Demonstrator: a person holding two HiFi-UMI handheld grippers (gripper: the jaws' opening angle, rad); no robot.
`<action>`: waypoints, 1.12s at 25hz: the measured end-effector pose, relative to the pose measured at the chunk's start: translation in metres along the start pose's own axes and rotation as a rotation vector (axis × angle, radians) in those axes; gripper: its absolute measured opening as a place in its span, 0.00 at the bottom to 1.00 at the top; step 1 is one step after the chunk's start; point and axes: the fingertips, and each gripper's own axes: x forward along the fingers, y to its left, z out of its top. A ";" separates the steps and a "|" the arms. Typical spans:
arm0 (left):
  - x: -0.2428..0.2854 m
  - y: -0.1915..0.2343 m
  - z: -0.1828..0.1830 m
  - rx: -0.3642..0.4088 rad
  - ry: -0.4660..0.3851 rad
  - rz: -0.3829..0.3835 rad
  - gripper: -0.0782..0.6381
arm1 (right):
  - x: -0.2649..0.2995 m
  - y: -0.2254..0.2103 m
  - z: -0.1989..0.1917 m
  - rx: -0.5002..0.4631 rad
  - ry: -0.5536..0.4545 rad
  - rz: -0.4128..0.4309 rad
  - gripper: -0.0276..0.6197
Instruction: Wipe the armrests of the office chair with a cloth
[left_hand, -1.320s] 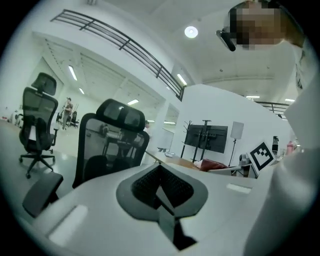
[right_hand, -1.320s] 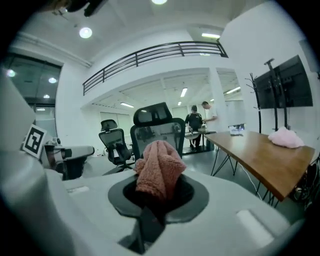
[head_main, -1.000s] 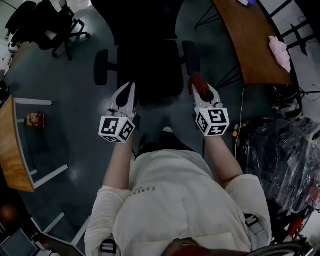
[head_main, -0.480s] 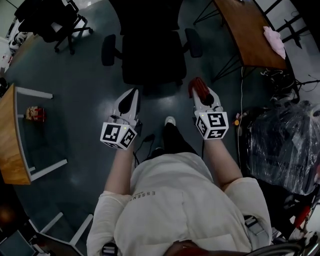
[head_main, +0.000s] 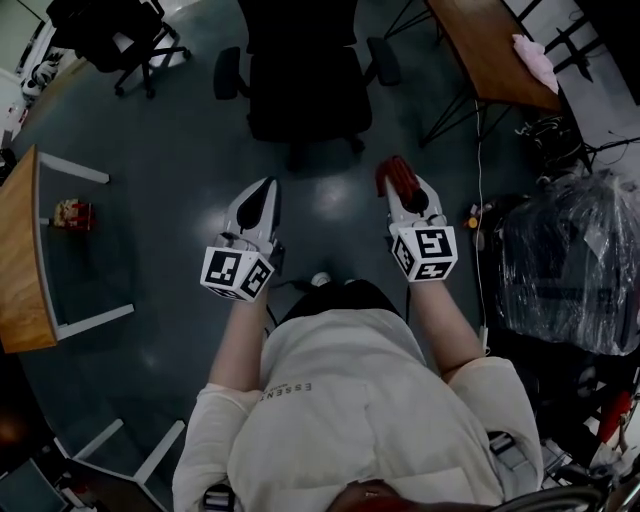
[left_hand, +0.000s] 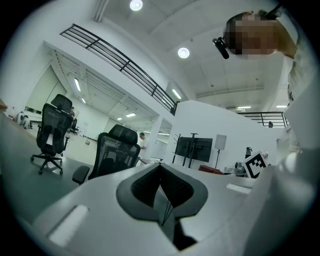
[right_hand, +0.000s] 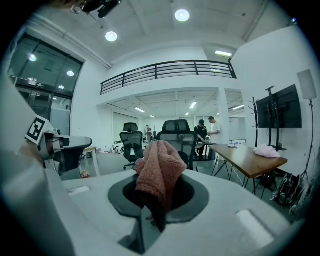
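Fuzzy pink cloth (right_hand: 159, 172) in right gripper (head_main: 398, 186)

Shirt (head_main: 335, 400): print "ESSEN", remaining letters unreadable. No other legible text.

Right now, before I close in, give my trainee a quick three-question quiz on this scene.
1. True or false: the right gripper is shut on a cloth.
2. The left gripper has its jaws: A) open and empty, B) shut and empty, C) shut on a cloth.
3. Short answer: does either gripper touch the chair?

Key
1. True. The cloth is bunched between its jaws.
2. B. The jaws meet with nothing between them.
3. No. The chair stands ahead, apart from both.
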 end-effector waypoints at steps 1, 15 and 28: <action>-0.008 -0.005 -0.001 0.000 -0.001 0.005 0.13 | -0.008 0.005 0.000 -0.005 -0.003 0.007 0.12; -0.093 -0.095 -0.027 -0.017 -0.006 0.050 0.13 | -0.121 0.031 -0.017 0.011 -0.009 0.065 0.12; -0.127 -0.128 -0.026 0.005 -0.023 0.075 0.13 | -0.164 0.036 -0.028 0.016 -0.016 0.086 0.12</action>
